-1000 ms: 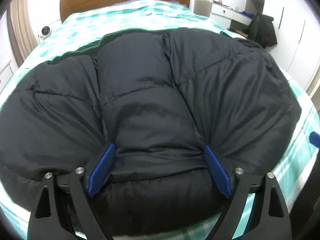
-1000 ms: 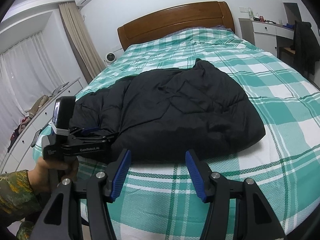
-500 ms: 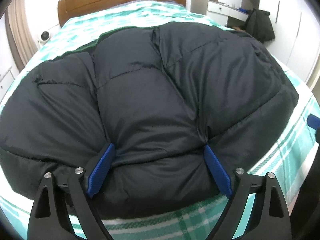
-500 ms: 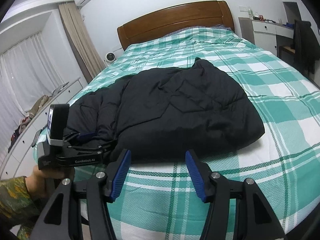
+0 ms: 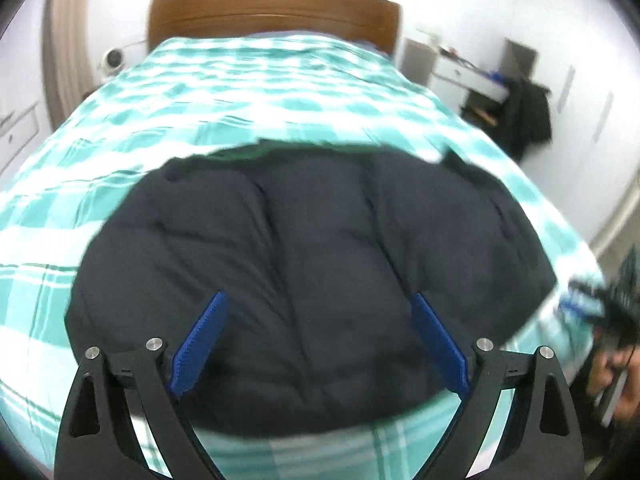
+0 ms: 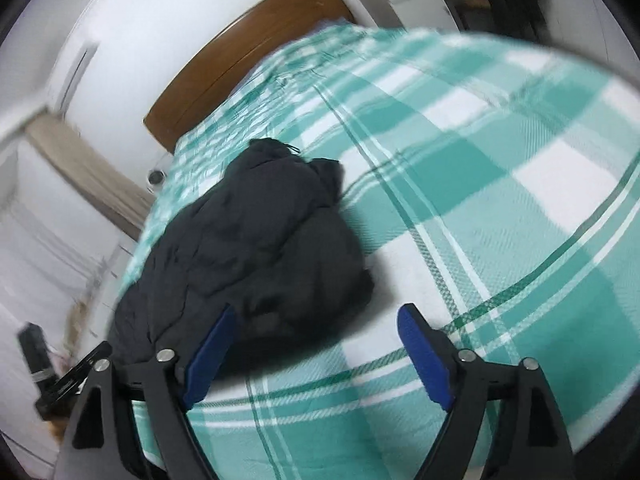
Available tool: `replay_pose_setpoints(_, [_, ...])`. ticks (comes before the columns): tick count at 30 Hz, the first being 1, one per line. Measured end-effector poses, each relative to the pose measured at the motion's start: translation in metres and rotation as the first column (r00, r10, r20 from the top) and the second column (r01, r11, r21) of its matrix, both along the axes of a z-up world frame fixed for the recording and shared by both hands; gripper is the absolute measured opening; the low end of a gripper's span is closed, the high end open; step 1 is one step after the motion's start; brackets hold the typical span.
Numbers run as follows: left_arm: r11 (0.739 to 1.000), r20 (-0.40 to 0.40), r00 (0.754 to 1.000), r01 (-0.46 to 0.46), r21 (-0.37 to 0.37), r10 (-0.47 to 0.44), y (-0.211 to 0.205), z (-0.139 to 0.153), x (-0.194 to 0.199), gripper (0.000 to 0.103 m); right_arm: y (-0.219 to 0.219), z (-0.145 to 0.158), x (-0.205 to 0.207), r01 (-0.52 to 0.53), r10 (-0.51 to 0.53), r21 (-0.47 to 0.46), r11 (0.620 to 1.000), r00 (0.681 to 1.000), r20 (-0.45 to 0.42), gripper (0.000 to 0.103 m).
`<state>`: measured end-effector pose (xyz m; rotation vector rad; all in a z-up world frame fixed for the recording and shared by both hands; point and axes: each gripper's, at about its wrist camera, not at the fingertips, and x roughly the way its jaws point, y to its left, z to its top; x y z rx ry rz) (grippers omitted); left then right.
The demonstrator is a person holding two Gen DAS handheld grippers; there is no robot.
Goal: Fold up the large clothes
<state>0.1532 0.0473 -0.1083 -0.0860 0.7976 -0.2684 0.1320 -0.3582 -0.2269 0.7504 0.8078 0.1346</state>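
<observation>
Green-checked bed [image 5: 120, 208] under folded black jacket [image 5: 312, 264], nothing gripped.

Jacket [image 5: 312, 272] lies on the bed [image 5: 120, 128], at the near end. Headboard [image 5: 272, 12] at the far end. Left gripper [image 5: 320, 340] over the jacket's near part, fingers wide apart, nothing between them. Right gripper [image 6: 320, 356] near the jacket's [image 6: 248, 256] near right corner: left finger over the jacket edge, right finger over bare bed [image 6: 500, 200]. Desk [image 5: 472, 76] far right, beside the bed. Curtain [image 5: 64, 40] far left.
</observation>
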Motion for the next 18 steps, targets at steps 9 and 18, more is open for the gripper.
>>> replay_pose_setpoints(9, [0.994,-0.091,0.995,0.051,0.098,-0.042,-0.027,-0.052,0.045,0.094,0.021,-0.040,0.042,0.054,-0.054,0.270,0.961,0.999,-0.009,0.091])
replay_pose_setpoints(18, [0.987,-0.090,0.994,0.068,0.142,-0.056,-0.030,-0.065,0.039,0.096,0.047,0.000,0.060,0.048,-0.055,0.092,0.995,0.996,0.076,0.026])
